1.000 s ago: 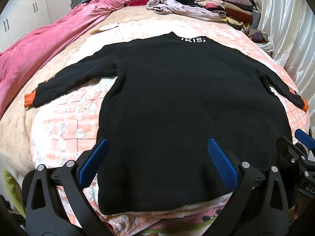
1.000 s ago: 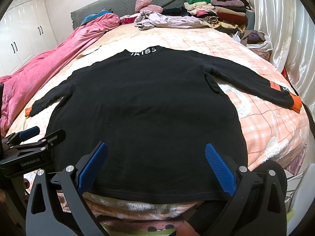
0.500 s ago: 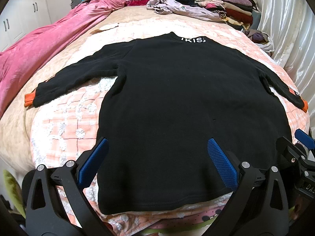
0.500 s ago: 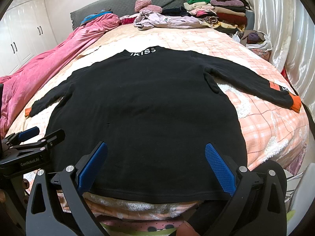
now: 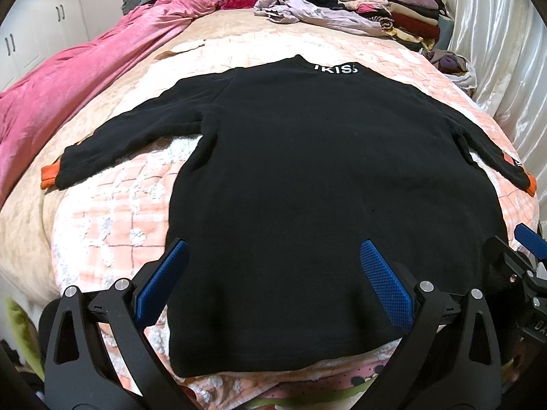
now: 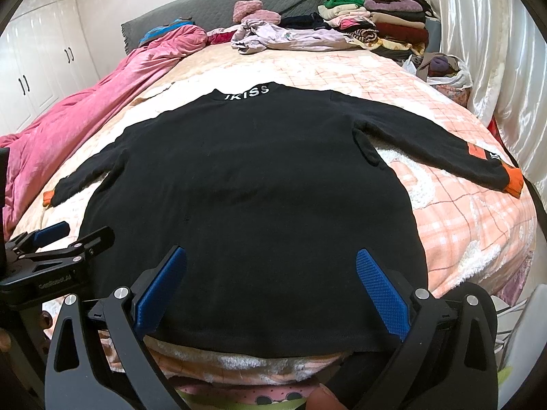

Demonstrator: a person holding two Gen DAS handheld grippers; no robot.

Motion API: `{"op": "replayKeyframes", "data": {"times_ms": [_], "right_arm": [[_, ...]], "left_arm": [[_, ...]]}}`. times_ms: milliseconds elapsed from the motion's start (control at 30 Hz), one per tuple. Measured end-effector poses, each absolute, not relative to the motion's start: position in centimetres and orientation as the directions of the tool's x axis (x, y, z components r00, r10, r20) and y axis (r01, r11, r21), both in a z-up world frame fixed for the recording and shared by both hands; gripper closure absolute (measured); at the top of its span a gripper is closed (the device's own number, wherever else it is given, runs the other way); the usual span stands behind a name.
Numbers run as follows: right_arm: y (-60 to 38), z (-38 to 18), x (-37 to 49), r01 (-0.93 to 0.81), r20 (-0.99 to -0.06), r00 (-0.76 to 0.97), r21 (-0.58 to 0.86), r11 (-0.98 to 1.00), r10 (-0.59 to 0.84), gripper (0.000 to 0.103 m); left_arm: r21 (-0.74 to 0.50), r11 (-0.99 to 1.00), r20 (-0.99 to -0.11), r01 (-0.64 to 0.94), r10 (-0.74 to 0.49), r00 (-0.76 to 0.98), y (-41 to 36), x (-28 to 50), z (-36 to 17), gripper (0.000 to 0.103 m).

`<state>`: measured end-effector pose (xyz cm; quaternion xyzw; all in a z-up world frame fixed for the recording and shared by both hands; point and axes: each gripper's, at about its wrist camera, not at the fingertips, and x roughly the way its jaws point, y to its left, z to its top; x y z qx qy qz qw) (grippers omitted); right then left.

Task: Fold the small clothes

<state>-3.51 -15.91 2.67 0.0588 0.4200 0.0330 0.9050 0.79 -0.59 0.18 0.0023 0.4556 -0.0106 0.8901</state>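
Observation:
A black long-sleeved top with white collar lettering and orange cuffs lies flat on the bed, sleeves spread to both sides; it also shows in the right wrist view. My left gripper is open and empty, hovering over the hem near its left corner. My right gripper is open and empty over the hem's right part. Each gripper shows at the edge of the other's view: the right one, the left one.
The bed has a peach checked blanket. A pink quilt lies along the left side. Loose and stacked clothes sit at the headboard. A bag of clothes and white curtains are on the right.

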Motion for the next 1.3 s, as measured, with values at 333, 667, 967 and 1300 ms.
{"op": "replayKeyframes", "data": {"times_ms": [333,667,967,1300], "right_arm": [[-18.0,3.7,-1.2,0.031,-0.749,0.658,0.126,0.992,0.075,0.004],[-23.0,4.4,2.4,0.132,-0.734,0.679,0.133,0.982,0.008,0.004],[-28.4,4.2,5.9,0.265,-0.734,0.675,0.137,0.954,-0.082,0.004],[-36.9,3.4,7.3,0.483,-0.737,0.626,0.109,0.869,-0.256,0.004]], "left_arm": [[-0.022,0.999,-0.816,0.041,-0.042,0.577,-1.8,4.8,1.0,0.009],[-0.047,0.998,-0.816,0.048,-0.066,0.575,-3.2,10.0,1.8,0.009],[-0.064,0.996,-0.813,0.061,-0.088,0.575,-4.8,14.8,2.4,0.009],[-0.072,0.991,-0.828,0.116,-0.124,0.547,-7.3,19.4,1.2,0.009]]}}
